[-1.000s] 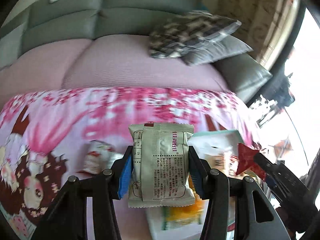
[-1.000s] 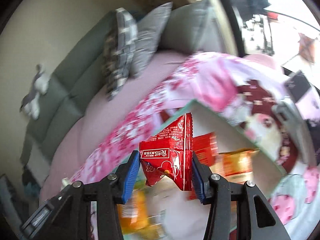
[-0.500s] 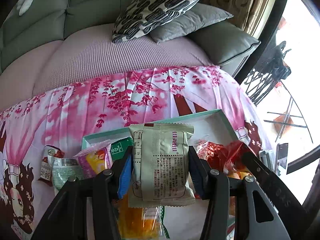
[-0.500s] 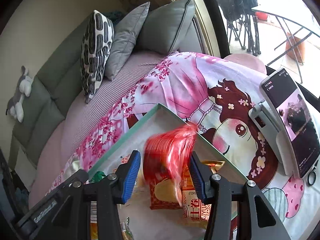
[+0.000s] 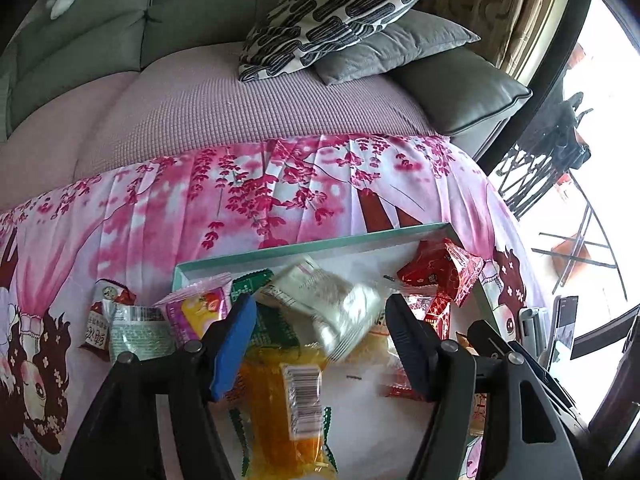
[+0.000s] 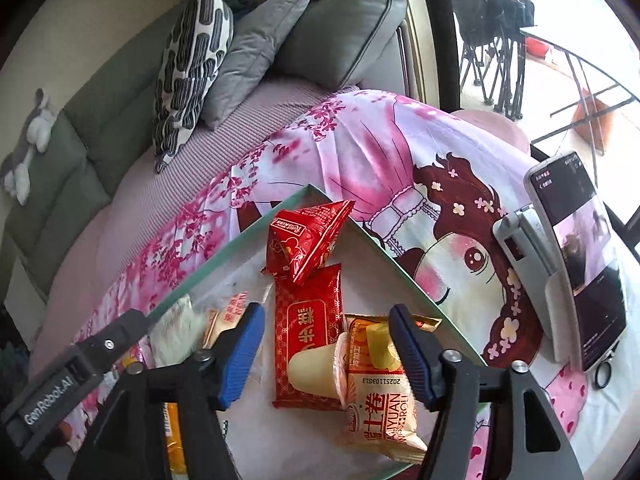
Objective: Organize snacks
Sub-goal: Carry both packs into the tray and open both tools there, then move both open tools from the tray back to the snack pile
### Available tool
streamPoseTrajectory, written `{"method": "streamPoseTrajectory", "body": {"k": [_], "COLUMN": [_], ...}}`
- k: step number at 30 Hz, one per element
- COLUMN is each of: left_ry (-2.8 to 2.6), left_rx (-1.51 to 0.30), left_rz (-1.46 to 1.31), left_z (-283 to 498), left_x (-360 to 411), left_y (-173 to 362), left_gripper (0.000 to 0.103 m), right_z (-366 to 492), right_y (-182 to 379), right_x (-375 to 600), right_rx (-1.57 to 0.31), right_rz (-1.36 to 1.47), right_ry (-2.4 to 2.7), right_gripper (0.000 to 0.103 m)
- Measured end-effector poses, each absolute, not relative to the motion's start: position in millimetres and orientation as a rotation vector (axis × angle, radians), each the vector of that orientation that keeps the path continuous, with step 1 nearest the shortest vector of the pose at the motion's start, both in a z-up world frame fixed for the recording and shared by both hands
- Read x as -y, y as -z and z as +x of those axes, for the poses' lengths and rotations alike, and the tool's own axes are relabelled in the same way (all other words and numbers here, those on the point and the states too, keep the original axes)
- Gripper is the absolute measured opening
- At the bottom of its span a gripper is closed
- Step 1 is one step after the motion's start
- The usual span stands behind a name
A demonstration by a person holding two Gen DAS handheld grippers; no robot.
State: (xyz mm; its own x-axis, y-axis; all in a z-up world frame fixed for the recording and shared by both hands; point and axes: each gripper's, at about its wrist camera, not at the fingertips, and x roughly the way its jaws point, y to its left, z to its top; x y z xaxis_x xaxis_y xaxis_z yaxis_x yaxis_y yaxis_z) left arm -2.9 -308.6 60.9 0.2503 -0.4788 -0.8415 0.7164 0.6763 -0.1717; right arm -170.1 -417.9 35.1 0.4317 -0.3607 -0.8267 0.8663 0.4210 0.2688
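Pink bedspread (image 5: 280,200); both claws just opened, packets dropped into box (image 5: 320,246).

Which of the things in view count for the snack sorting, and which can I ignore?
Job:
- green-rimmed box
- red triangular packet in its corner
- pale packet, blurred, dropping from the left gripper
- two packets outside the box

Ignore:
- phone on stand
- patterned cushion
- plush toy

A pink printed cloth (image 5: 248,204) is spread over the bed. On it, a green-rimmed tray (image 5: 320,245) is set; left of the tray, two snack packets (image 5: 120,320) are laid; right of it, a phone on a stand (image 6: 576,264).
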Motion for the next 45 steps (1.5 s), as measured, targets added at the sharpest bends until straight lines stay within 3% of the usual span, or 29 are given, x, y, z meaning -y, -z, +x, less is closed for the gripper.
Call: {"method": "streamPoseTrajectory", "body": {"k": [5, 9, 15, 31, 45], "left_ry": [0.773, 0.692, 0.594, 0.328, 0.239], "left_rx": [-1.025, -1.014, -1.036, -1.077, -1.112], "left_rz": [0.227, 0.211, 0.175, 0.125, 0.041], "left_z": [6, 18, 36, 89, 125], "left_x": [288, 269, 238, 128, 78], "left_y": [-66, -65, -56, -22, -6], "left_gripper": [0.069, 0.086, 0.087, 0.090, 0.090], "right_z": [-165, -160, -148, -89, -24], "right_y": [-40, -43, -47, -82, -69], "right_x": [412, 407, 397, 330, 262], "right_rx": [-0.775, -0.770, -0.765, -0.677, -0.763], "right_rz": [0.724, 0.708, 0.652, 0.540, 0.459], "right_ry": [0.865, 0.838, 0.806, 0.569, 0.375], "right_gripper": [0.080, 0.090, 0.103, 0.103, 0.101]}}
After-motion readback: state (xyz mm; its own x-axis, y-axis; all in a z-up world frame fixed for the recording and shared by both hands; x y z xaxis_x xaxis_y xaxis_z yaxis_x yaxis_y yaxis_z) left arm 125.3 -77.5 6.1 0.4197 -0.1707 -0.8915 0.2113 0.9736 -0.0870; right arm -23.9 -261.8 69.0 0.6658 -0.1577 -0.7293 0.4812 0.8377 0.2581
